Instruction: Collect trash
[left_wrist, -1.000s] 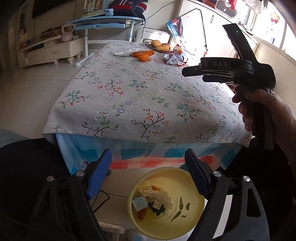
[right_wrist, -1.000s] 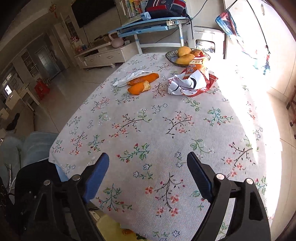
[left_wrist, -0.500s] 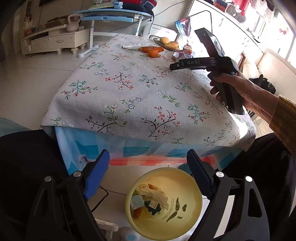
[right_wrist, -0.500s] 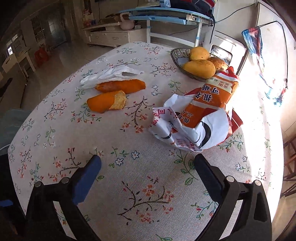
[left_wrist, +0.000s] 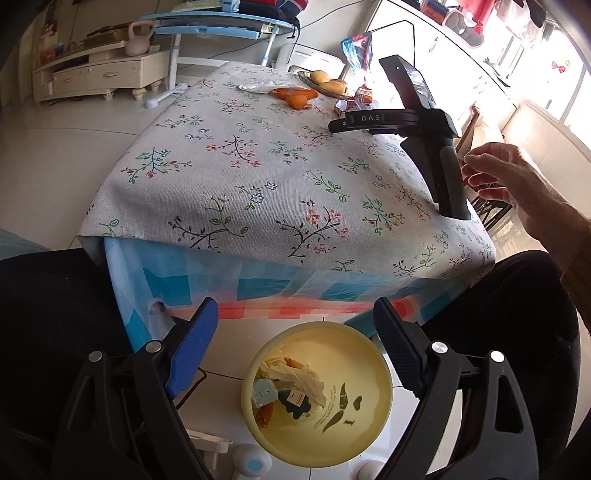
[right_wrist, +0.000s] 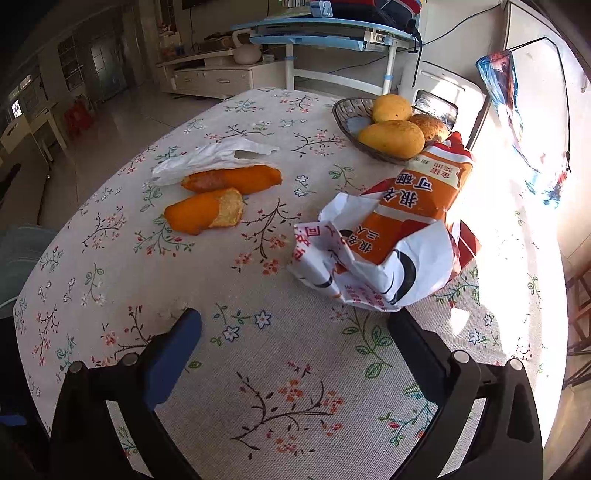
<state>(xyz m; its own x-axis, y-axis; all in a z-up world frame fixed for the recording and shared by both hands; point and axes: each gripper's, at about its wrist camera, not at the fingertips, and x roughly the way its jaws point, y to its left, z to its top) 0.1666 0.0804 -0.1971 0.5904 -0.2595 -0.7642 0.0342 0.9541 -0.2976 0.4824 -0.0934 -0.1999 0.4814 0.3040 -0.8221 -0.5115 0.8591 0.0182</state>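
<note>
right gripper (right_wrist: 295, 332): wide open, empty, low middle | crumpled wrapper (right_wrist: 384, 254): on table, right of middle, just past the fingers | left gripper (left_wrist: 295, 332): wide open, empty, over yellow bin (left_wrist: 373, 369) | risk: wrapper could slide away or knock the fruit basket (right_wrist: 351, 118) if pushed

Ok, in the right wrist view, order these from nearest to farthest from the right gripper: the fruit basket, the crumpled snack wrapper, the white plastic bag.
From the right gripper:
1. Crumpled snack wrapper, just ahead, toward the right finger.
2. White plastic bag, farther back on the left, behind the orange peels.
3. Fruit basket, at the far right of the table.
</note>
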